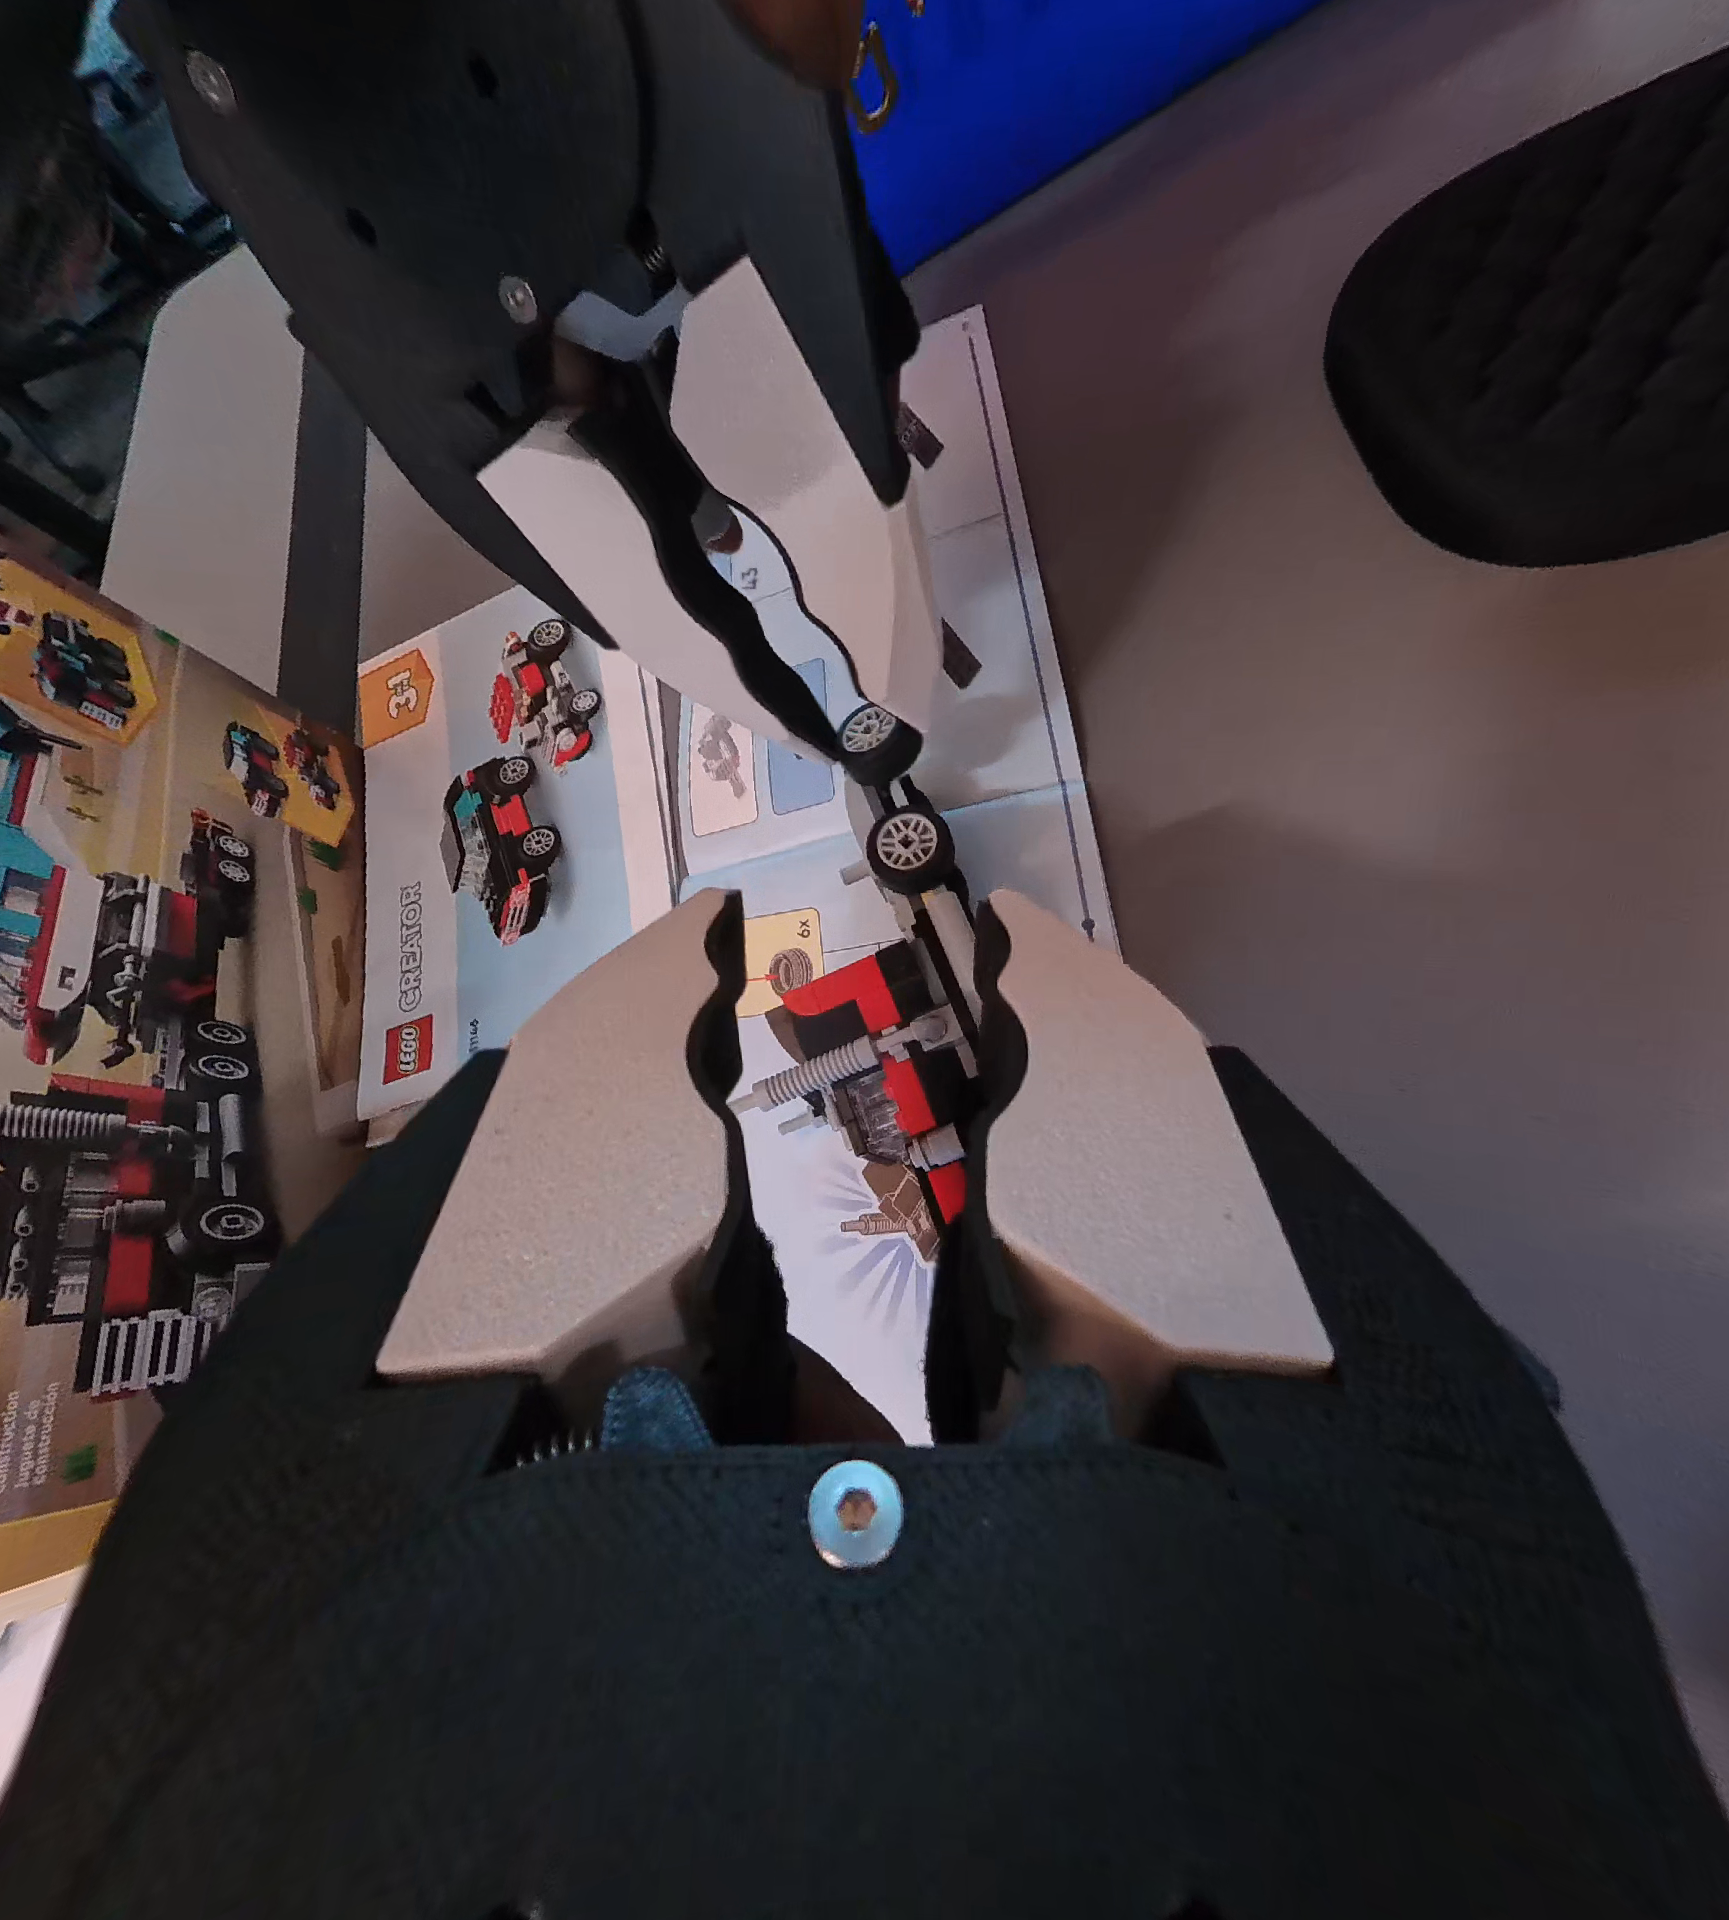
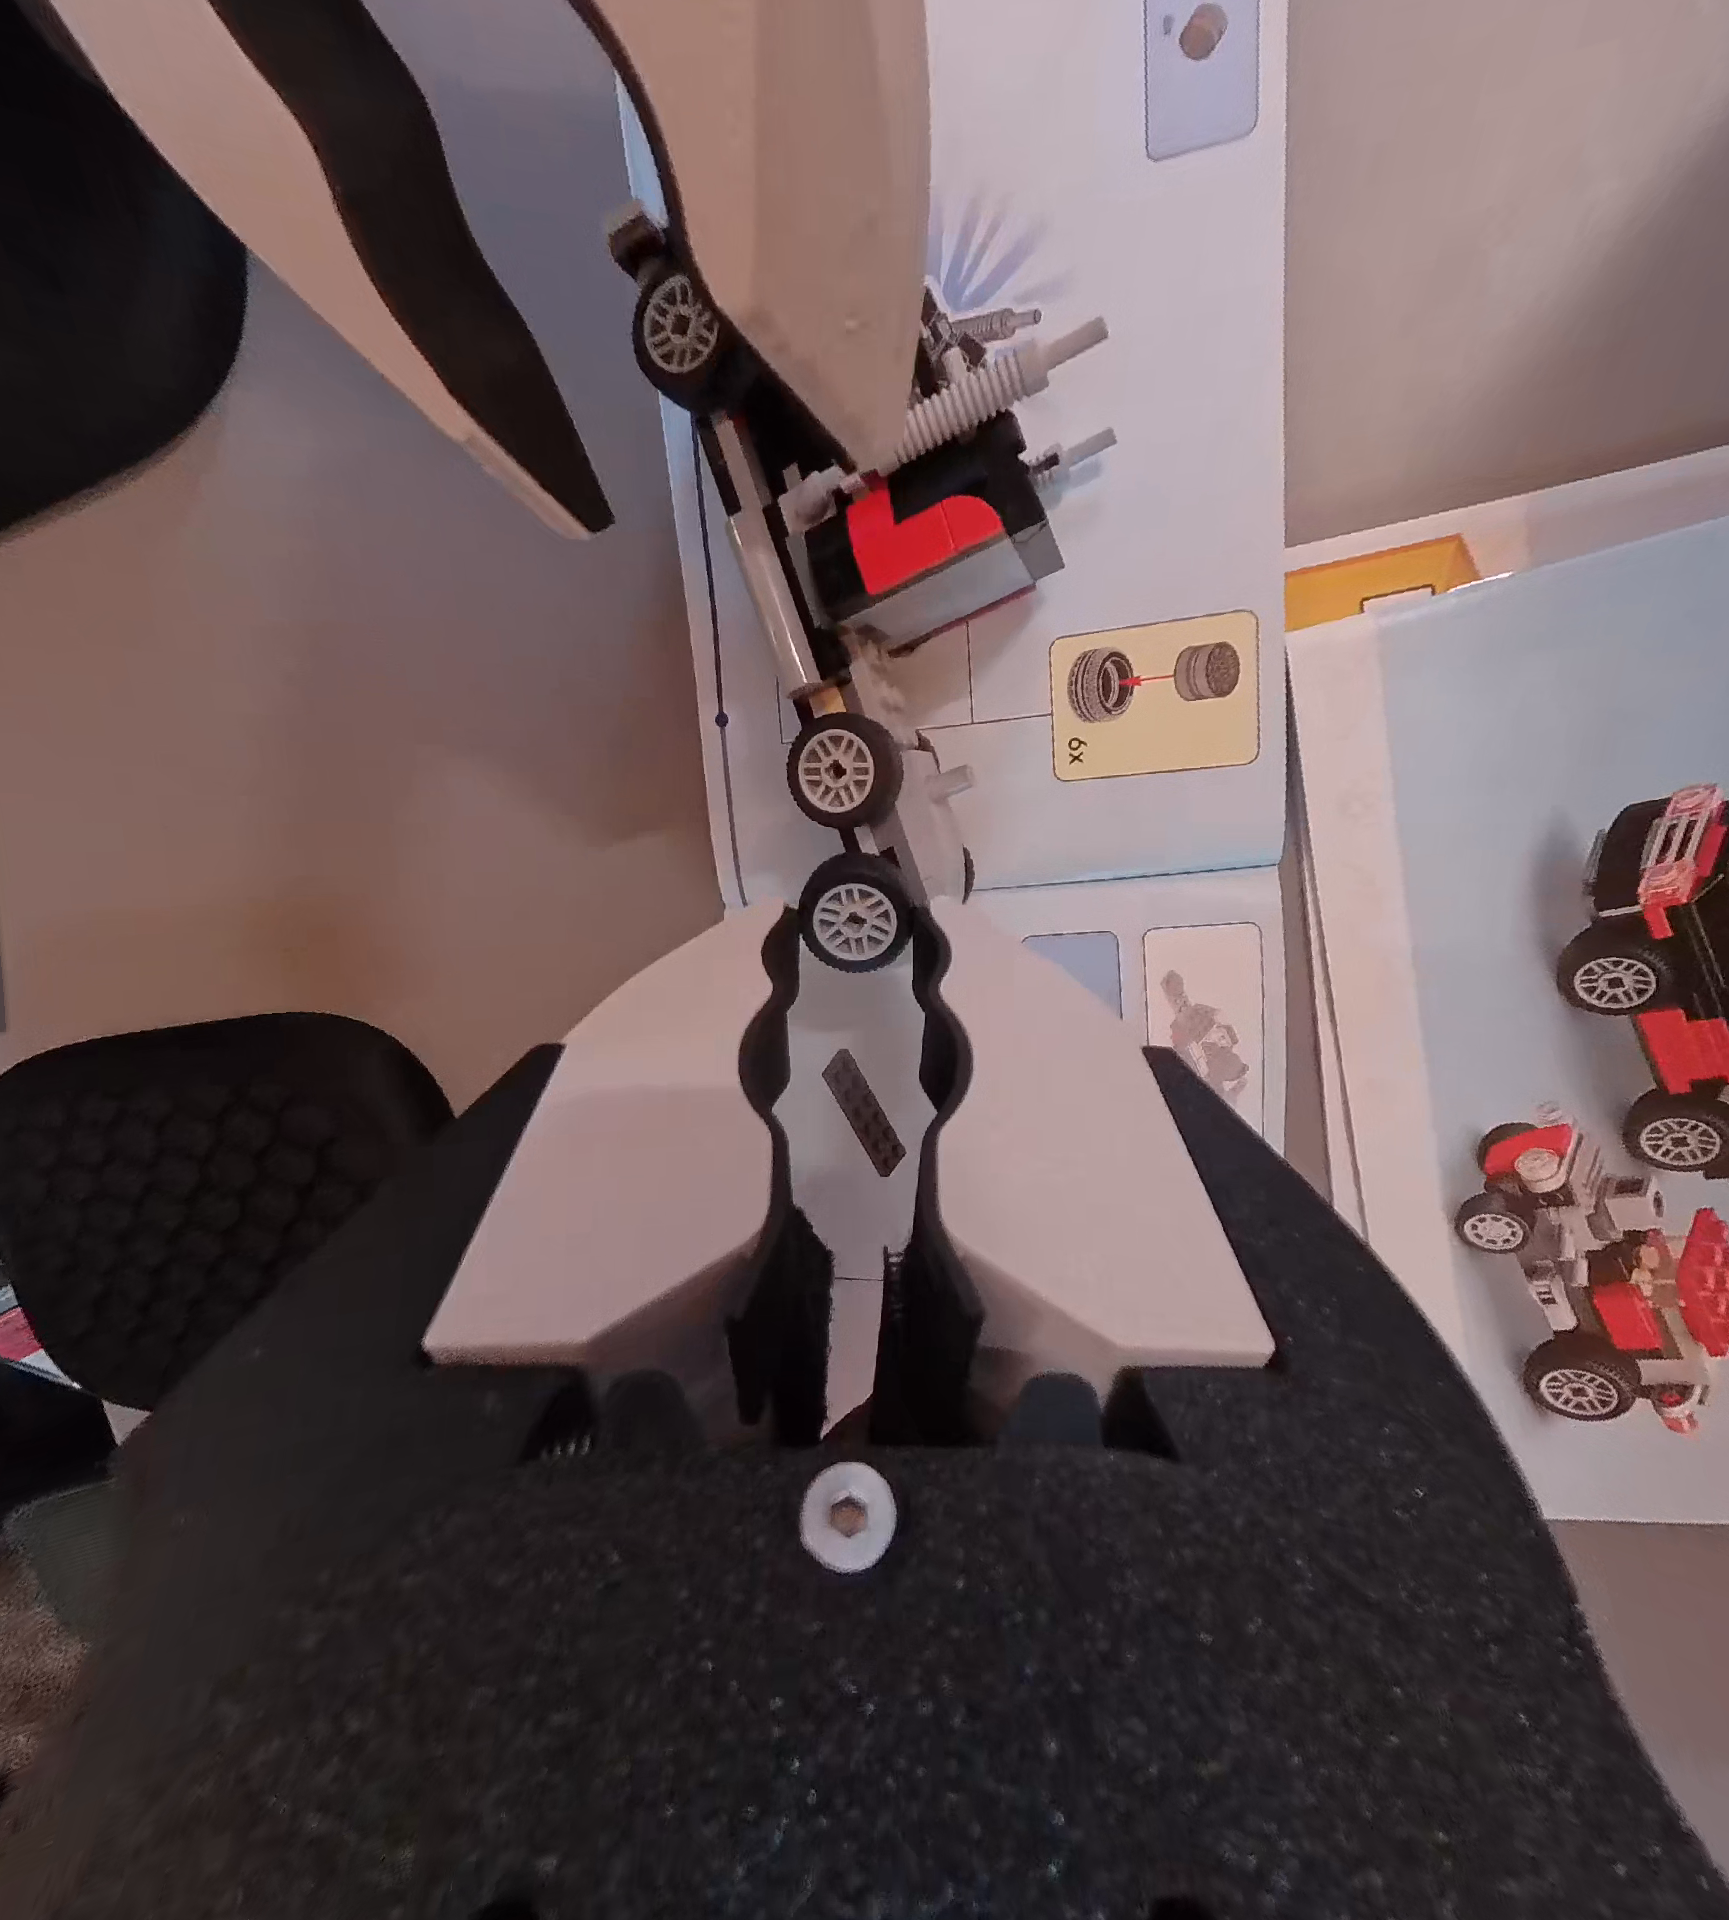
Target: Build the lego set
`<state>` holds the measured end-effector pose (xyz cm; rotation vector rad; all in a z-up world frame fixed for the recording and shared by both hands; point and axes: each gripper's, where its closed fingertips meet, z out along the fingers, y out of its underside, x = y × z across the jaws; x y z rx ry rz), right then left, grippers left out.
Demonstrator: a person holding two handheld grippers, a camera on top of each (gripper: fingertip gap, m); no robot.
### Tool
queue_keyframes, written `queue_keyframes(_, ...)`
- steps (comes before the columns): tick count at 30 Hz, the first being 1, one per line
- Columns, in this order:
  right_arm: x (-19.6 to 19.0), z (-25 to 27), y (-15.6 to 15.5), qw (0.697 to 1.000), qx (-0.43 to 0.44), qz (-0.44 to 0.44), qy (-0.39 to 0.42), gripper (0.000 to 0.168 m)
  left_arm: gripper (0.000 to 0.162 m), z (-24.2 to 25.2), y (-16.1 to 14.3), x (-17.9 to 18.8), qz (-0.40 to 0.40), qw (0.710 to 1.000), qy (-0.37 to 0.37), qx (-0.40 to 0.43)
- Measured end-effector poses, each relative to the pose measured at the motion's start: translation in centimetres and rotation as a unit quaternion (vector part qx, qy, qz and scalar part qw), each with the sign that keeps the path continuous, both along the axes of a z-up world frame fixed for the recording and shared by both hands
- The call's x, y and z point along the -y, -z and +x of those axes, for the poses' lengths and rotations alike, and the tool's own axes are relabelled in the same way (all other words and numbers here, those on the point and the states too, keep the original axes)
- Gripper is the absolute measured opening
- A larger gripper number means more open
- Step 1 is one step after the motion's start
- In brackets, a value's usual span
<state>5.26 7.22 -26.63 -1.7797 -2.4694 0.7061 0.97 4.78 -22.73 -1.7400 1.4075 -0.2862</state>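
A red, black and grey lego truck [image 1: 881,1049] hangs just above the open instruction booklet [image 1: 1026,623]. My left gripper [image 1: 860,914] is shut on its cab. In the right wrist view the left gripper [image 2: 735,488] comes in from the top over the truck [image 2: 922,540]. My right gripper [image 2: 855,920] is shut on a grey-rimmed wheel [image 2: 855,925] at the truck's rear end, right behind a fitted wheel [image 2: 839,769]. In the left wrist view the right gripper [image 1: 875,717] holds that wheel [image 1: 875,738] beside the chassis end. Another wheel [image 2: 678,332] sits near the cab.
The lego box [image 1: 60,987] and a second booklet [image 1: 486,862] lie to the left. Loose black plates [image 1: 959,649] [image 2: 865,1112] rest on the open booklet [image 2: 1151,468]. A black chair seat [image 1: 1587,312] is beyond the table's edge. My hands' fingertips stand some 7 centimetres from each other.
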Motion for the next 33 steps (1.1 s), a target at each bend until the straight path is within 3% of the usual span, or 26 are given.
queue_keyframes(28, -0.43, -0.29, 0.52, 0.999, 0.025, 0.020, 0.007, 0.021, 0.043, -0.12, 0.36, 0.06, -0.006, 1.000, 0.002, 0.004)
queue_keyframes(33, -0.56, -0.29, 0.61, 0.998, 0.033, 0.059, 0.000, 0.021, 0.043, -0.16, 0.51, 0.00, -0.008, 1.000, 0.001, 0.003)
